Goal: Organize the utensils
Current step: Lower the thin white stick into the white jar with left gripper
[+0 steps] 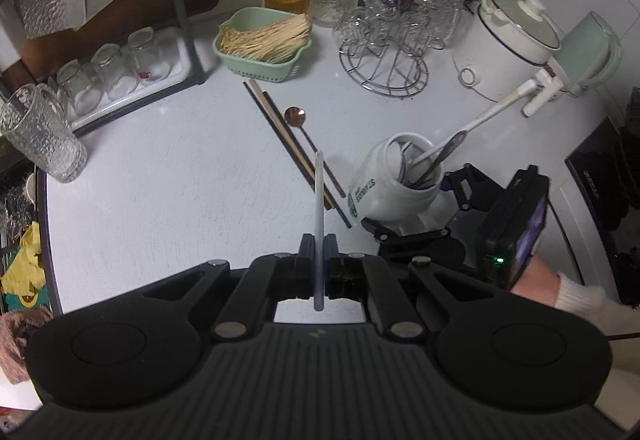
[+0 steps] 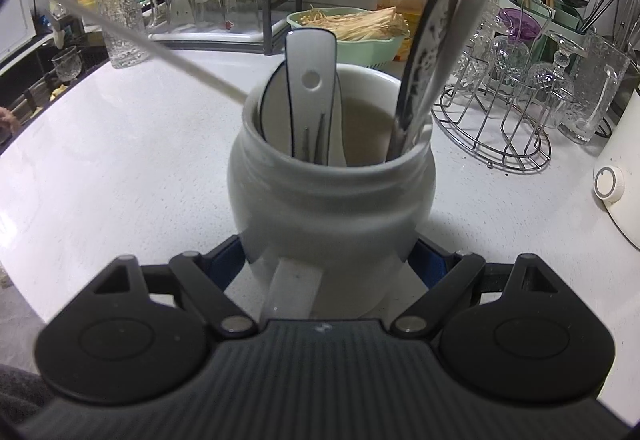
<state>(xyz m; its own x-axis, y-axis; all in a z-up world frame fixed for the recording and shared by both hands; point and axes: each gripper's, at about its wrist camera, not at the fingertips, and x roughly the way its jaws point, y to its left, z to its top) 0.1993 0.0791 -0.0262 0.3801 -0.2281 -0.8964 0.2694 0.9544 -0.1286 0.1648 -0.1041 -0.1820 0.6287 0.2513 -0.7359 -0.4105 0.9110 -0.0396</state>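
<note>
left wrist view: left gripper (image 1: pixel 319 246) pinching thin white chopstick (image 1: pixel 318 200), pointing it toward white ceramic jar (image 1: pixel 394 186); dark chopsticks (image 1: pixel 294 150) and spoon waiting on white bench (image 1: pixel 168 176).
right wrist view: right gripper (image 2: pixel 330 262) clamping the jar (image 2: pixel 332 192), steadying it for loading.

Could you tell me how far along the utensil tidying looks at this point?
Done: several spoons already stand in the white jar, which the right gripper grips. In hand: the left gripper is shut on a thin white chopstick, lifted off the counter. Left: the dark chopsticks and a long-handled spoon still lie on the counter.
</note>
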